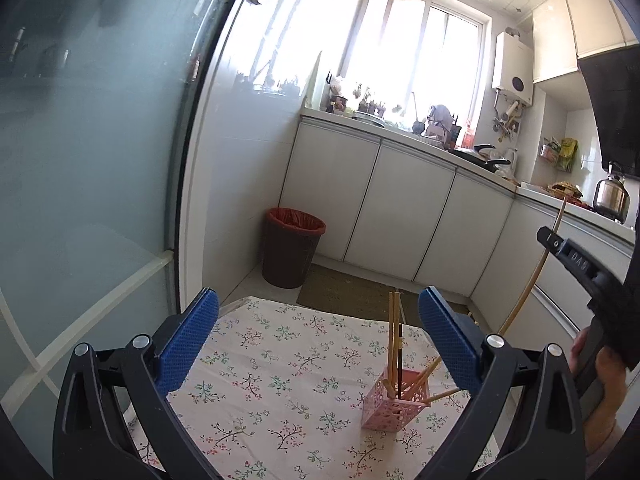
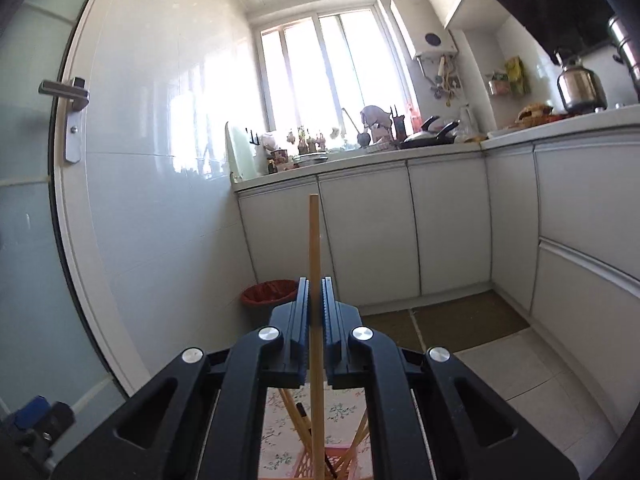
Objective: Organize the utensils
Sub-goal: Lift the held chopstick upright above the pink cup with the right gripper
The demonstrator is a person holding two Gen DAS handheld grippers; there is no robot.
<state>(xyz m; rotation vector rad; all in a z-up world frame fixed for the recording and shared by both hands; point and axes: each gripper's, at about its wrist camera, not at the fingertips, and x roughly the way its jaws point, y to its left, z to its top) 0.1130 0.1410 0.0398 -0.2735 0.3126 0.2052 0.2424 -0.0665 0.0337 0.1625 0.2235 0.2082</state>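
On the table with the floral cloth (image 1: 280, 344) stands one pink perforated holder (image 1: 394, 404), near the right edge of the table. In the holder I count five chopsticks: two light wooden ones (image 1: 393, 332) upright, one dark one (image 1: 399, 356) upright, and two light ones (image 1: 430, 372) leaning to the right. One more light wooden chopstick (image 2: 314, 264) is above the holder, almost vertical, long and thin. The right gripper (image 2: 315, 300) is clenched on this chopstick, its blue pads pressing both sides. The left gripper (image 1: 318, 336) is released, jaws wide apart, holding nothing.
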